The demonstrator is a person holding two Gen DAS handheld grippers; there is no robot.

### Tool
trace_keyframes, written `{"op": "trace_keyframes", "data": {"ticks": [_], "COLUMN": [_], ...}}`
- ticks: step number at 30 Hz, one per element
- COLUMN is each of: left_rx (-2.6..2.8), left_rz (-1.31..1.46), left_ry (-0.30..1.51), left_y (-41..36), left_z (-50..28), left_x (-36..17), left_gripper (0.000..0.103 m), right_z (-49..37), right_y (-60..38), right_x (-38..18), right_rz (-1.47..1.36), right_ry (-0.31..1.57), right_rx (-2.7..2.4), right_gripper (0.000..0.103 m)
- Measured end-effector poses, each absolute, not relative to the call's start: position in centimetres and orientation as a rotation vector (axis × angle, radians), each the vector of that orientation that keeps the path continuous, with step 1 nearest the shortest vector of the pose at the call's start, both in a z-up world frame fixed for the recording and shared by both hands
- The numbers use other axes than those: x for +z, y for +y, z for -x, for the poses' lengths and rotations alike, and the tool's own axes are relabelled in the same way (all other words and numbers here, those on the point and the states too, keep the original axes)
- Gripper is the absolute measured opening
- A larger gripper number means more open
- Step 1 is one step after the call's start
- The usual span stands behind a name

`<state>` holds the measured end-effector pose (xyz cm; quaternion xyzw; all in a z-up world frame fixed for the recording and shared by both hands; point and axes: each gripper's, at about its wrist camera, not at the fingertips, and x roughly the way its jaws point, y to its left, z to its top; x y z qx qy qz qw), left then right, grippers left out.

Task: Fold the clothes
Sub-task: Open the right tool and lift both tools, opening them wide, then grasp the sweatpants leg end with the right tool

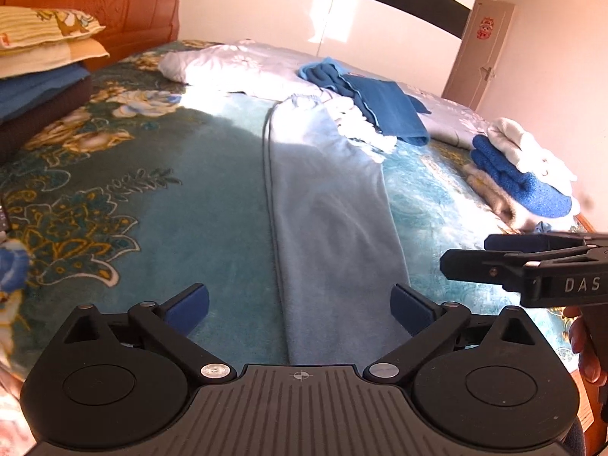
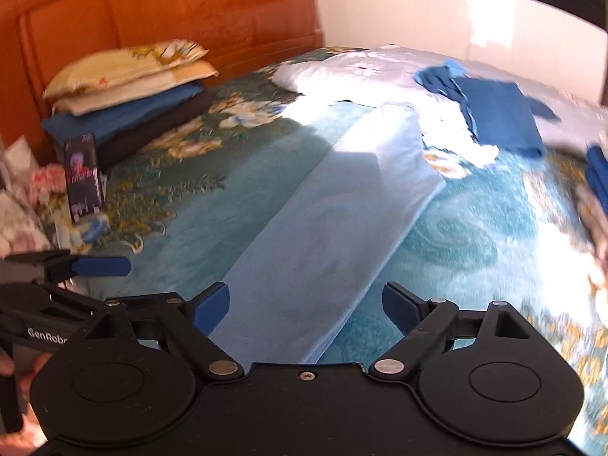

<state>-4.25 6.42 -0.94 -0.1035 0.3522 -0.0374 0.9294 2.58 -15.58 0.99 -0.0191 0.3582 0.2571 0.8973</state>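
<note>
White capitals reading "DAS" show on the black body of the right hand-held gripper [image 1: 465,252], which enters from the right edge of the left wrist view; the rest of the word runs out of frame. In the right wrist view, white lettering "GenRobo", cut off by the gripper in front of it, shows on the side of the left hand-held gripper [image 2: 104,266] at the lower left edge. A dark rectangular box [image 2: 83,176] stands upright at the left of that view with printing too blurred to read. A red paper ornament [image 1: 485,27] hangs on the door at the upper right of the left wrist view; no writing on it can be made out. The task's thing, a long pale blue garment [image 1: 326,205] folded into a narrow strip, lies flat on the teal floral blanket [image 1: 171,205] covering the bed. In the left wrist view it runs from the bottom centre, between the blue pads of the left hand-held gripper [image 1: 300,307], up toward the middle of the frame. That gripper's jaws are spread wide, neither pad pressing the cloth. In the right wrist view the strip [image 2: 334,212] slants from between the right hand-held gripper's [image 2: 306,307] blue pads up to the right; those jaws are also spread, holding nothing. Folded blue and white clothes [image 1: 524,167] are stacked at the right of the left wrist view.
</note>
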Motion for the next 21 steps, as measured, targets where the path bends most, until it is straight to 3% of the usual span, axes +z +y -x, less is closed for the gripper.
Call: {"op": "trace_keyframes", "data": {"ticks": [7,9,21], "left_rx": [-0.050,-0.059,-0.091], "left_rz": [0.162,0.172,0.212], "left_ry": [0.731,0.725,0.709], "left_y": [5.9,5.8,5.6], "left_z": [5.3,5.7,7.5], "left_x": [-0.8,-0.8,-1.5], "left_gripper": [0.103,0.103,0.103], "right_z": [-0.5,0.3,3.2], "right_y": [-17.9,-18.4,-19.1], "right_x": [0.2,0.1,-0.7], "right_rz": [-0.066,-0.092,-0.127], "right_ry": [0.712,0.686,0.627], "right_rx": [0.524,0.532,0.567], "right_gripper": [0.090,0.103,0.102]}}
